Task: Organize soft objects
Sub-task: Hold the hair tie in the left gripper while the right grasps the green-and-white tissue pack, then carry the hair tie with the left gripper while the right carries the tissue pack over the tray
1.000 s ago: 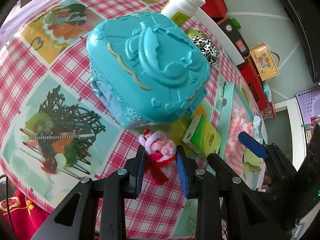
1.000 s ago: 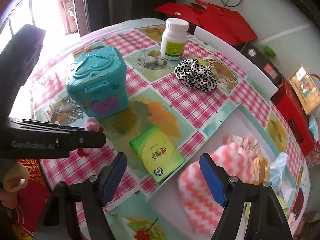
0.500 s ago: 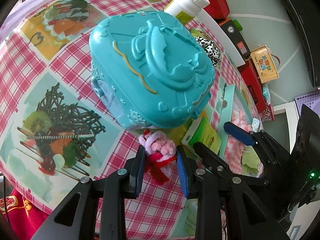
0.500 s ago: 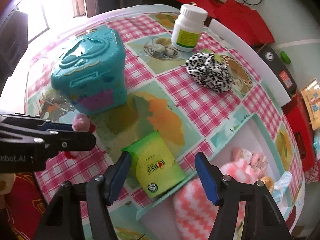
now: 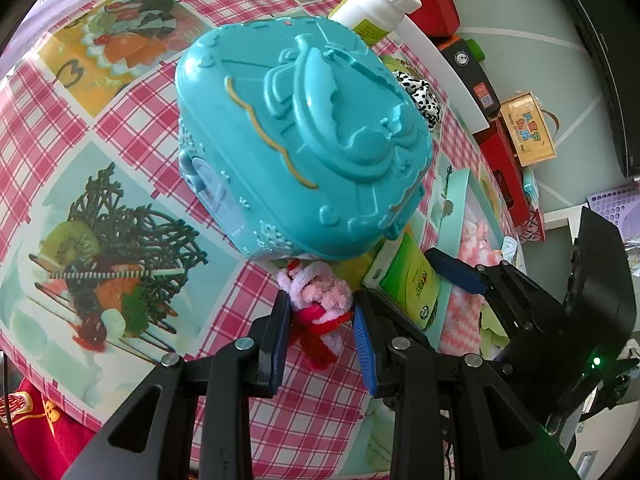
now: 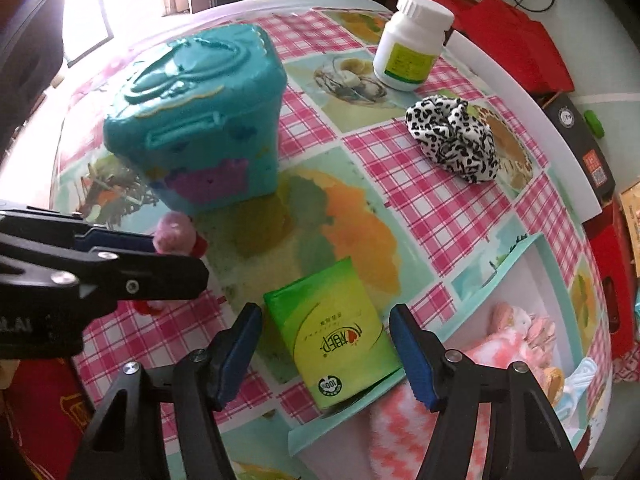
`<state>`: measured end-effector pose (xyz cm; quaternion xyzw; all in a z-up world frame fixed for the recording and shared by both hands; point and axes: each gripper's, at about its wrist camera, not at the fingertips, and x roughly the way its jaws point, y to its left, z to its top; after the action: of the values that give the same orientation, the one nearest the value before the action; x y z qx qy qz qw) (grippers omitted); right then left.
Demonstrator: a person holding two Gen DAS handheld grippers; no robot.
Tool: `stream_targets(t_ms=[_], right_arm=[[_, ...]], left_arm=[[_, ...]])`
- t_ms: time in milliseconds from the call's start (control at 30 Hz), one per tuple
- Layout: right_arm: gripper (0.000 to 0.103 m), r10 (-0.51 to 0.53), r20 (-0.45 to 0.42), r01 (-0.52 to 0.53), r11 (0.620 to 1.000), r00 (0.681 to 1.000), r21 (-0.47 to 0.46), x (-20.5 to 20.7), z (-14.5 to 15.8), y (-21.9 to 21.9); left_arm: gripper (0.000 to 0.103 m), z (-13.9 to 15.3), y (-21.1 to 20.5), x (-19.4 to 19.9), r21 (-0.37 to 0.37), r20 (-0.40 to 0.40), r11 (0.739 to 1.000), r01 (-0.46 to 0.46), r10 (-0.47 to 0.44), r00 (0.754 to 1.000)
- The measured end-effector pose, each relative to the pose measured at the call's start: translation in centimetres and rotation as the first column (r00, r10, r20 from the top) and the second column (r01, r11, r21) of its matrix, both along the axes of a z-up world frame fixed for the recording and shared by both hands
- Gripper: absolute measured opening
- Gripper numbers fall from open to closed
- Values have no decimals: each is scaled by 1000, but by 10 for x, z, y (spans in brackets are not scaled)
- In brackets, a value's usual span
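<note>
My left gripper [image 5: 320,326] is shut on a small pink-and-red fuzzy toy [image 5: 320,300] that lies on the checked tablecloth just in front of a teal plastic case [image 5: 304,140]. In the right wrist view my right gripper [image 6: 326,356] stands open, its blue pads on either side of a green tissue pack [image 6: 332,340], with a gap on the left. The pack's near corner overlaps the rim of a mint tray [image 6: 500,272]. A leopard-print scrunchie [image 6: 452,140] lies further back on the cloth. The left gripper [image 6: 176,248] shows at the left edge.
A white pill bottle [image 6: 412,52] stands at the table's far side. The mint tray holds a pink-and-white fluffy cloth [image 6: 404,424] and other soft items. Red boxes [image 6: 516,28] and a yellow carton [image 5: 528,128] sit on the floor beyond the table edge.
My right gripper has come down and forward until its pads straddle the green tissue pack. The left gripper and the fuzzy toy have stayed where they were.
</note>
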<state>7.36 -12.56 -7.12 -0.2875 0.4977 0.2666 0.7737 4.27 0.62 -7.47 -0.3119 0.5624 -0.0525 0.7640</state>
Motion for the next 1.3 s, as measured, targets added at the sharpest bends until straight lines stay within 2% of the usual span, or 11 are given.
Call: stream_targets(t_ms=[300, 500, 733, 1067, 1267, 1300], right_arm=[[64, -76, 4, 75, 996, 997, 40, 6, -2, -5], [63, -159, -26, 161, 977, 987, 142, 3, 3, -12], [63, -237, -80, 249, 933, 968, 259, 0, 11, -21], [62, -336, -122, 358, 867, 934, 348, -7, 15, -38], [58, -382, -109, 393, 836, 918, 383, -17, 24, -47], [54, -385, -109, 396, 831, 916, 392, -18, 26, -49]], left_arm=[[31, -2, 1, 2, 3, -2, 1000, 3, -3, 1000], [31, -3, 1, 3, 5, 0, 1000, -1, 1, 1000], [31, -3, 3, 3, 5, 3, 1000, -3, 3, 1000], [31, 4, 9, 3, 4, 25, 1000, -10, 10, 1000], [31, 9, 9, 1, 9, 40, 1000, -6, 5, 999], [31, 10, 8, 1, 12, 40, 1000, -5, 4, 999]])
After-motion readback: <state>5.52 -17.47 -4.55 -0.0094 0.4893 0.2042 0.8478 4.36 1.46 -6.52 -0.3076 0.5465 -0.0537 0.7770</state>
